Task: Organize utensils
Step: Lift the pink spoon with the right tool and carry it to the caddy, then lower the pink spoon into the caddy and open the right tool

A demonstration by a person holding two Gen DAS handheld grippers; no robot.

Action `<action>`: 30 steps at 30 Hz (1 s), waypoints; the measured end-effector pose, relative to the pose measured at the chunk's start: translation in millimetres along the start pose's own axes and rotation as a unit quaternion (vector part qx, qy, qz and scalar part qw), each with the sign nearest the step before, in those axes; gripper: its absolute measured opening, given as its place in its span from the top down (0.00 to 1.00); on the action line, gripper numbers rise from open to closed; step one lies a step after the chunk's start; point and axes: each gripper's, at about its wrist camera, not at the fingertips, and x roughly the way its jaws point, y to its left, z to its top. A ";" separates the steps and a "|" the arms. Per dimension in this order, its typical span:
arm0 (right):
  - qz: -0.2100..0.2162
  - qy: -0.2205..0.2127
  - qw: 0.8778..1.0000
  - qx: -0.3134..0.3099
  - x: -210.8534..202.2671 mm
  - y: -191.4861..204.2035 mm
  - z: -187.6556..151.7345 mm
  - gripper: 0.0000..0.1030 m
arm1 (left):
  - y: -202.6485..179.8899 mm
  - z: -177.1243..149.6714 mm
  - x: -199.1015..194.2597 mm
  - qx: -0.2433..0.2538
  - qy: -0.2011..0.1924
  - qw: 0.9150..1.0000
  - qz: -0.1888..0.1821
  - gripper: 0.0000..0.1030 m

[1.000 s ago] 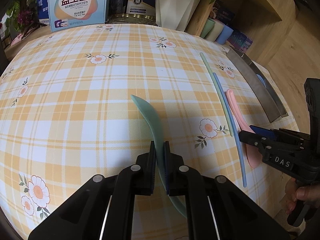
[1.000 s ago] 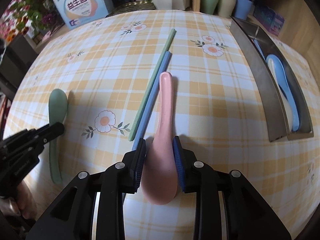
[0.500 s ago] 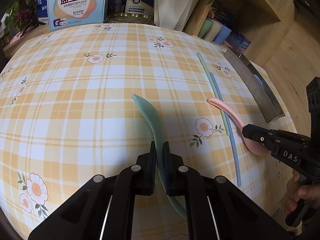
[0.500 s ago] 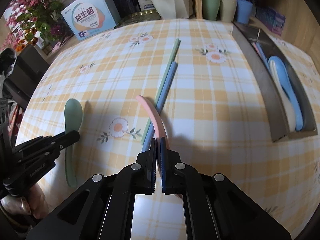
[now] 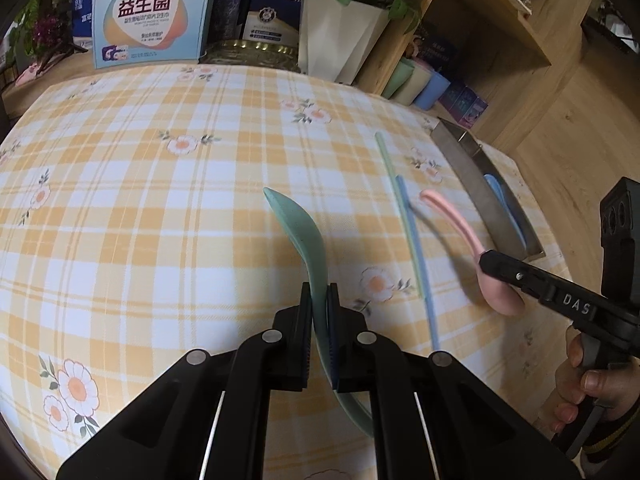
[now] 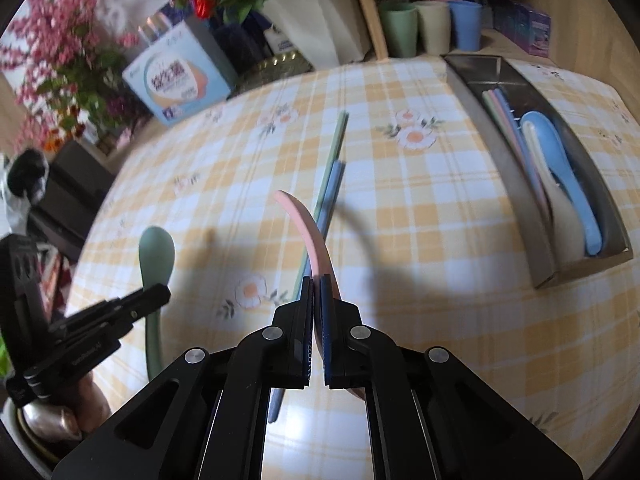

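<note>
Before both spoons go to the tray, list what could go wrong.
1. The right hand-held gripper pinches the pink spoon edge-on by its bowl, so it may twist or slip out.
2. The metal tray already holds the blue spoon, a cream one and chopsticks; dropped spoons could pile crooked.
3. Loose chopsticks lie between the green spoon and the tray and could get knocked.
</note>
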 end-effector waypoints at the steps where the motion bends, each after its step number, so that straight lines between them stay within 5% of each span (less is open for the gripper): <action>1: 0.004 -0.009 1.000 0.009 -5.3 -5.5 3.4 0.97 | -4.1 3.9 -0.9 0.003 -0.001 1.000 -0.001 0.93; 9: -0.001 -0.065 0.994 0.086 -38.3 -75.5 38.4 0.97 | -40.2 35.9 -2.3 0.029 -0.014 0.999 -0.008 0.93; 16: -0.049 -0.076 0.987 0.136 -38.6 -136.3 63.1 0.97 | -77.3 65.3 7.4 0.042 -0.020 0.999 -0.016 0.93; 30: -0.098 -0.047 0.981 0.162 -13.8 -159.1 62.1 0.96 | -111.7 78.8 24.2 0.068 -0.008 0.997 -0.026 0.93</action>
